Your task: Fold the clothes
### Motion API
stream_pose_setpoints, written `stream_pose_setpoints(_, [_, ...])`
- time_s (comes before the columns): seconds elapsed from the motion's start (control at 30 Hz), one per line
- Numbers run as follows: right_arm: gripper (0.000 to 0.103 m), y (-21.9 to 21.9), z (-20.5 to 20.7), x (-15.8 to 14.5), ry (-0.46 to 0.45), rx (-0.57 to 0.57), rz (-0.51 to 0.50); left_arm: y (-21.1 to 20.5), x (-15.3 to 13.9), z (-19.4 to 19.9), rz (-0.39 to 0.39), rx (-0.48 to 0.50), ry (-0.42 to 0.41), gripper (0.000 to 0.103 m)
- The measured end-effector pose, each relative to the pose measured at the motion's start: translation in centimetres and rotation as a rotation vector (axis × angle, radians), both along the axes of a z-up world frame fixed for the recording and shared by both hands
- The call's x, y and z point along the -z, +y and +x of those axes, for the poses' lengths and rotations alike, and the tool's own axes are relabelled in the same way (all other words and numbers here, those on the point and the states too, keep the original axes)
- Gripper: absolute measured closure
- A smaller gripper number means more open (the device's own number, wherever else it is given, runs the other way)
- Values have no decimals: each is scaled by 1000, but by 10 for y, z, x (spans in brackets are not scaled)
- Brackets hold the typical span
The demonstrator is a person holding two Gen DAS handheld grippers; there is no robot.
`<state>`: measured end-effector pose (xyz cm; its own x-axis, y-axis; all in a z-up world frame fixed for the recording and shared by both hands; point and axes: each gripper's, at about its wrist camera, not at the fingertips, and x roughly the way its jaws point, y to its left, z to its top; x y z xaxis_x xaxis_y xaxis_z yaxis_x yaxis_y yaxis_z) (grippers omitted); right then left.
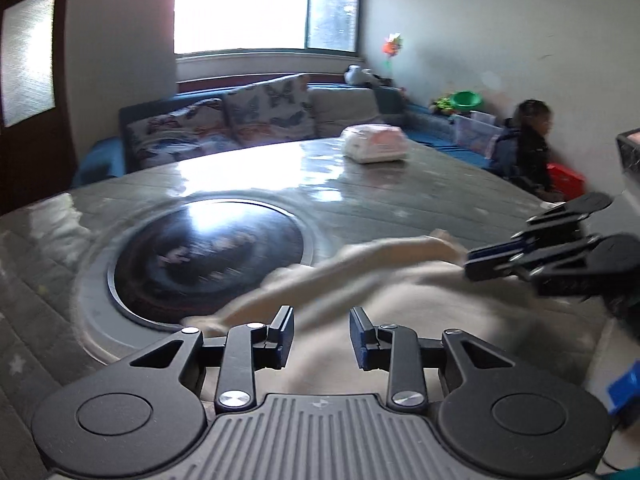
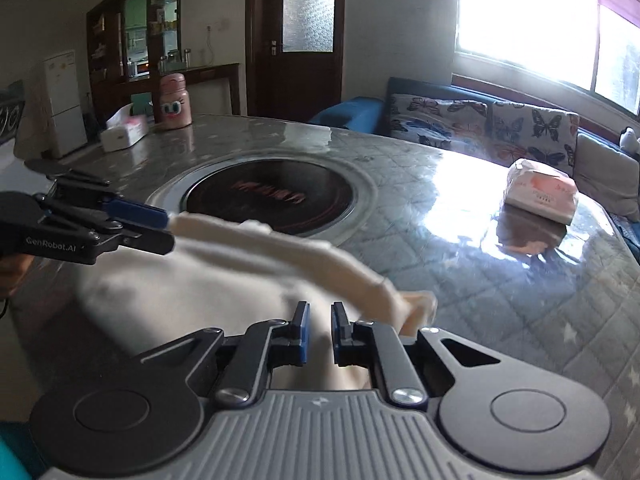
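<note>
A cream garment (image 1: 400,300) (image 2: 192,292) lies on the glossy table (image 1: 400,192), its far edge gathered into a long roll (image 2: 304,252). My left gripper (image 1: 321,334) hovers over the cloth's near side, open, with nothing between its fingers. In the right wrist view the left gripper (image 2: 170,230) has its tips at the roll's left end. My right gripper (image 2: 321,326) is above the cloth by the roll's right end, its jaws narrowly apart and empty. From the left wrist view the right gripper (image 1: 470,264) comes in from the right.
A round black hob (image 1: 208,252) (image 2: 276,196) is set into the table beyond the garment. A tissue pack (image 1: 376,144) (image 2: 540,196) lies further back. A tissue box (image 2: 122,130) and pink flask (image 2: 175,100) stand at the far left. A person (image 1: 532,140) sits by the wall.
</note>
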<state>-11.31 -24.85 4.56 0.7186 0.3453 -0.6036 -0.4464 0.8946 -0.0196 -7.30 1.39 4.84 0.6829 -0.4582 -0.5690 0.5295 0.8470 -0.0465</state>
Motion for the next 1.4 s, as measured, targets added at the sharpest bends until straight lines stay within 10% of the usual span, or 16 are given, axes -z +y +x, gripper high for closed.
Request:
stream_pose_setpoints(0.57, [92, -63, 7, 9, 92, 135, 228, -1, 18, -13, 31, -47, 45, 63])
stream_pose_setpoints(1.4, [98, -30, 0, 8, -77, 145, 43, 18, 15, -17, 10, -93, 58, 60])
